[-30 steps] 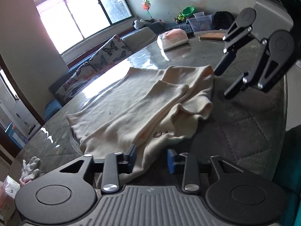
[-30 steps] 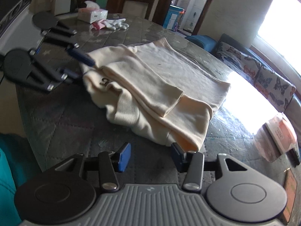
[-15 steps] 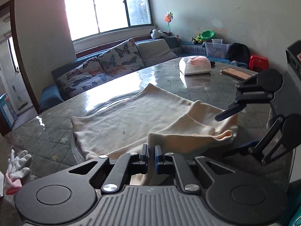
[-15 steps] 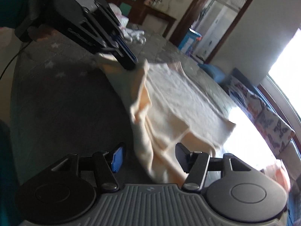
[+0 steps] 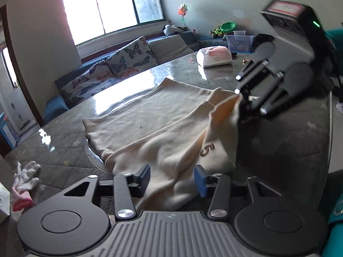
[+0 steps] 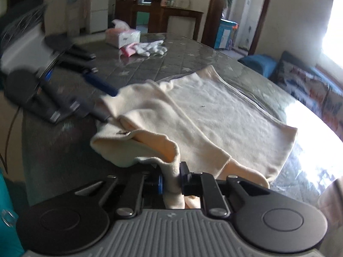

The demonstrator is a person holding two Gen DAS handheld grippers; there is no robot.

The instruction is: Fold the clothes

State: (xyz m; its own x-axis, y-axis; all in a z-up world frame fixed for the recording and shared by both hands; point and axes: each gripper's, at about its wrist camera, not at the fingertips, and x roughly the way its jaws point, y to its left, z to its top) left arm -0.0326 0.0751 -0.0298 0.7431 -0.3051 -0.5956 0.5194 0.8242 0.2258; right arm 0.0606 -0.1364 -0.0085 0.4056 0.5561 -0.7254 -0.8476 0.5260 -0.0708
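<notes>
1. Nearest in the left wrist view, the left gripper (image 5: 171, 178) has its jaws wide apart, with a fold of the cream garment (image 5: 163, 128) lying loose between the blue pads (image 5: 200, 178) and nothing pinched.
2. Only the right wrist view shows the right gripper (image 6: 170, 182) clamped tight on a bunched edge of the cloth (image 6: 193, 115), lifting that corner off the table (image 6: 64, 145).
3. From the left the same corner is seen raised at the right gripper (image 5: 242, 98), and a stitched mark on the hanging cloth shows there too.
4. The garment lies mid-table, its long side running away from both cameras toward the sofa (image 5: 111, 72) and window, far hem flat.
5. Farther off, white gloves (image 6: 150, 48) and a tissue box (image 6: 123, 36) sit near the far edge; the left view shows another tissue pack (image 5: 214, 57).
</notes>
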